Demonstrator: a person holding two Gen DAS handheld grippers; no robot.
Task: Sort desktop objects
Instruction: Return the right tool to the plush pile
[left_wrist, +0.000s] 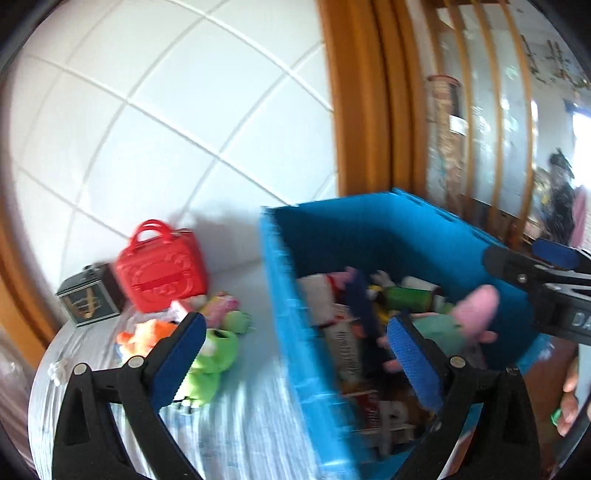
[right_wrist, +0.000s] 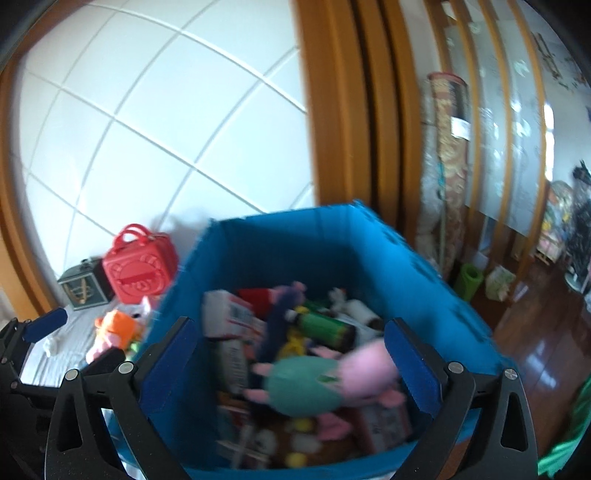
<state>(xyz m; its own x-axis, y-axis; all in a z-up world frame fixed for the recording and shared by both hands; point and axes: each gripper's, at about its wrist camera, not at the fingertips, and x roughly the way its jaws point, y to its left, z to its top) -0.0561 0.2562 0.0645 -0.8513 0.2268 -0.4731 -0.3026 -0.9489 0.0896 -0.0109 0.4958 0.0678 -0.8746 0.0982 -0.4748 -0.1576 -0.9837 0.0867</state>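
Both tools wide, empty: left tool (left_wrist: 295, 354), right tool (right_wrist: 291, 365) over blue bin (right_wrist: 295, 236). Pink plush (right_wrist: 332, 380) lies inside, free. Next: swing left toward green plush (left_wrist: 210, 362) on worktop (left_wrist: 240, 424), straddle its body before closing.

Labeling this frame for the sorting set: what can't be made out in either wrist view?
- Blue bin contents: motion blur in both views; box print unreadable.
- Pink plush: blurred in the right view; whether it rests or falls is unclear.
- Green plush: partly behind the left gripper finger.
- Right gripper: open; in the left view, cut off by the edge.
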